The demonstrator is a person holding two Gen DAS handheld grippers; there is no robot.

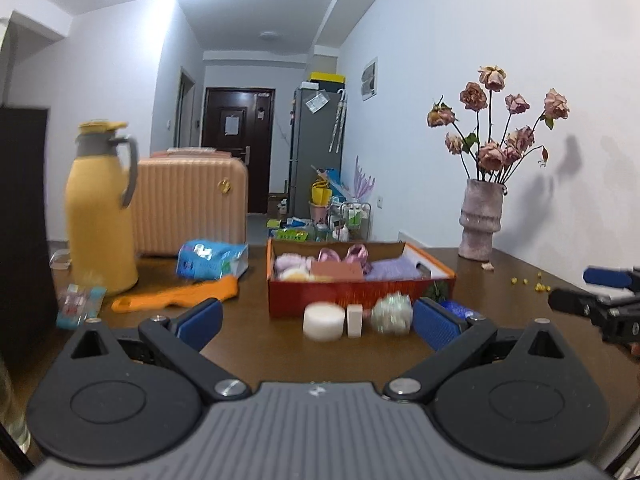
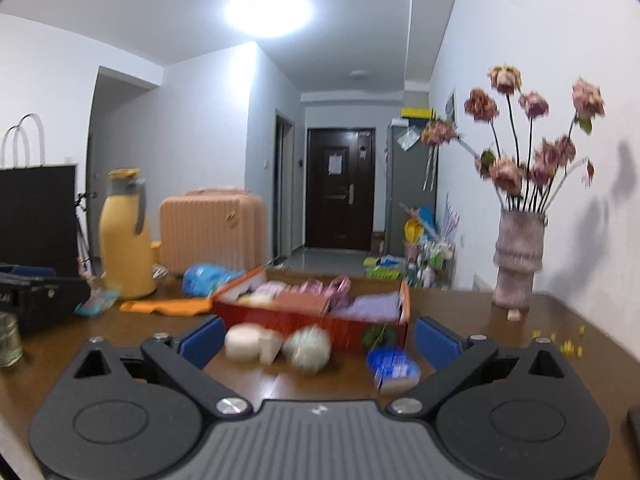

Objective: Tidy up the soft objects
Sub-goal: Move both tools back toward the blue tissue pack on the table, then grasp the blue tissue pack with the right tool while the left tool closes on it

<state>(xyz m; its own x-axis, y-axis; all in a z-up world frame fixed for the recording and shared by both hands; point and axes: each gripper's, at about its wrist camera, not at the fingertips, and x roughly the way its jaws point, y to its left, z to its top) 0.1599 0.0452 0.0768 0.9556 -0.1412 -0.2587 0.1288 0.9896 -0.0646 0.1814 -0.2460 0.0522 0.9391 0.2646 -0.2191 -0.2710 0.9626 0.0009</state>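
An orange-red box (image 1: pixel 352 292) (image 2: pixel 304 320) on the brown table holds pink, purple and cream soft items. In front of it lie a white round sponge (image 1: pixel 324 321) (image 2: pixel 242 342), a small white block (image 1: pixel 354 320) (image 2: pixel 269 346), a pale mesh ball (image 1: pixel 392 314) (image 2: pixel 307 349) and a blue-topped sponge (image 2: pixel 393 368) (image 1: pixel 460 310). An orange cloth (image 1: pixel 180 298) (image 2: pixel 164 306) lies left of the box. My left gripper (image 1: pixel 316 320) is open and empty, facing these items. My right gripper (image 2: pixel 318 342) is open and empty; it also shows in the left wrist view (image 1: pixel 600 300).
A yellow thermos (image 1: pixel 102 208) (image 2: pixel 126 234), a peach suitcase (image 1: pixel 190 204) (image 2: pixel 212 232) and a blue packet (image 1: pixel 212 260) (image 2: pixel 206 278) stand at the back left. A vase of dried roses (image 1: pixel 480 220) (image 2: pixel 518 260) stands right. Yellow crumbs (image 2: pixel 560 344) lie near the wall.
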